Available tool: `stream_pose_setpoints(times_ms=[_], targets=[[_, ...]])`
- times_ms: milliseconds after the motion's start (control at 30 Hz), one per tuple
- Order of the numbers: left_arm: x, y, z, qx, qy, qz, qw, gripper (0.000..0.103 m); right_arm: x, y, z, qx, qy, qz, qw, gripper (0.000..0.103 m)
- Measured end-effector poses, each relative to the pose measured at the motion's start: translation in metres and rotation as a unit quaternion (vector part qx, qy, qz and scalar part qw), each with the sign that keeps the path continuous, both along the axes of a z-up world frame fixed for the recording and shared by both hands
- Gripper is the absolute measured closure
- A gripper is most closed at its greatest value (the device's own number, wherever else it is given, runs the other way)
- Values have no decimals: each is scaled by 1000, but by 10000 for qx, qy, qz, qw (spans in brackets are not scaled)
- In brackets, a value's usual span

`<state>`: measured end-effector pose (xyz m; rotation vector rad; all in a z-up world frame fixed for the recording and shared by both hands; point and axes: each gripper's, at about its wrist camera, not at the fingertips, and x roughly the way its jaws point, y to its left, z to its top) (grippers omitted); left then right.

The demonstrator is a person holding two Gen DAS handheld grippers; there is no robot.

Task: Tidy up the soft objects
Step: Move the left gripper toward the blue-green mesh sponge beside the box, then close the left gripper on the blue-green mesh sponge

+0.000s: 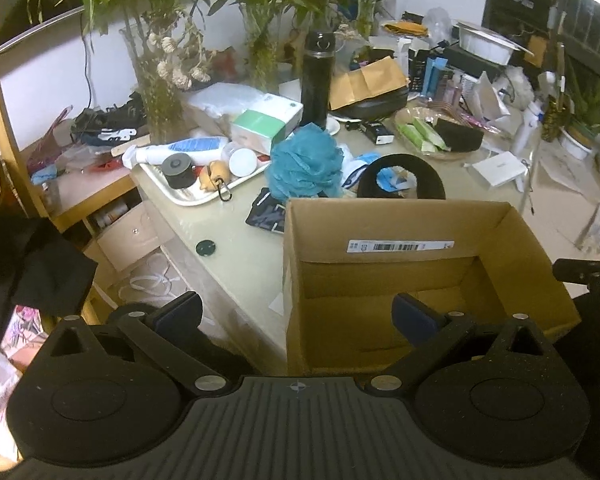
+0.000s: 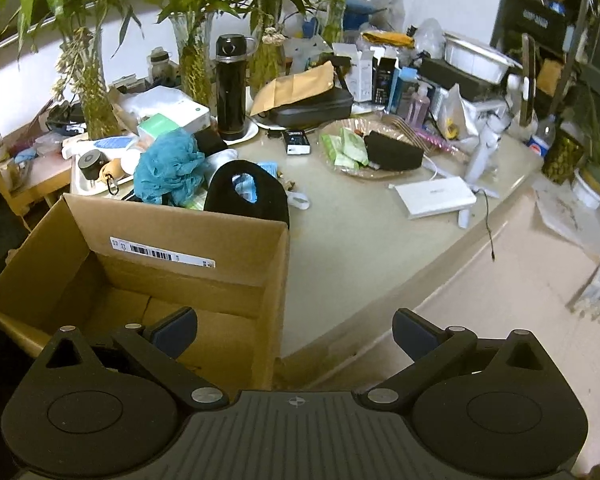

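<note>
An open cardboard box stands at the table's near edge, with nothing visible inside it. Behind it lie a blue mesh bath pouf and a black neck pillow. A black sponge-like block rests on a glass plate farther back. My left gripper is open over the box's left corner, holding nothing. My right gripper is open over the box's right wall and the table edge, holding nothing.
A metal tray of bottles and small items sits at the left. A black flask, vases of plants, cartons and a white flat box crowd the back. Bare tabletop lies right of the cardboard box.
</note>
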<state>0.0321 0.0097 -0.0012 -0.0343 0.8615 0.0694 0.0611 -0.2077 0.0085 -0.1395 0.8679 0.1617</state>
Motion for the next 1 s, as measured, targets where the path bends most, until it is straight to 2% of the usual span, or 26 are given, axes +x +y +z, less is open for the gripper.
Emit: stream_pose_setpoints(times_ms=[267, 400, 533, 700, 1000], targets=[[13, 7, -1, -74, 54, -264, 9996, 0, 4, 2, -3, 529, 46, 76, 9986, 0], [24, 9, -4, 14, 103, -353, 9993, 0, 14, -2, -4, 763, 100, 65, 9970, 0], [34, 12, -5, -4, 57, -485, 9988, 0, 24, -6, -2, 916, 2, 200, 9956, 0], [42, 17, -7, -187, -78, -619, 9979, 0, 39, -7, 2, 893, -135, 357, 9953, 0], [59, 20, -9, -128, -315, -874, 9956, 0, 75, -12, -1, 717, -348, 624, 9949, 0]])
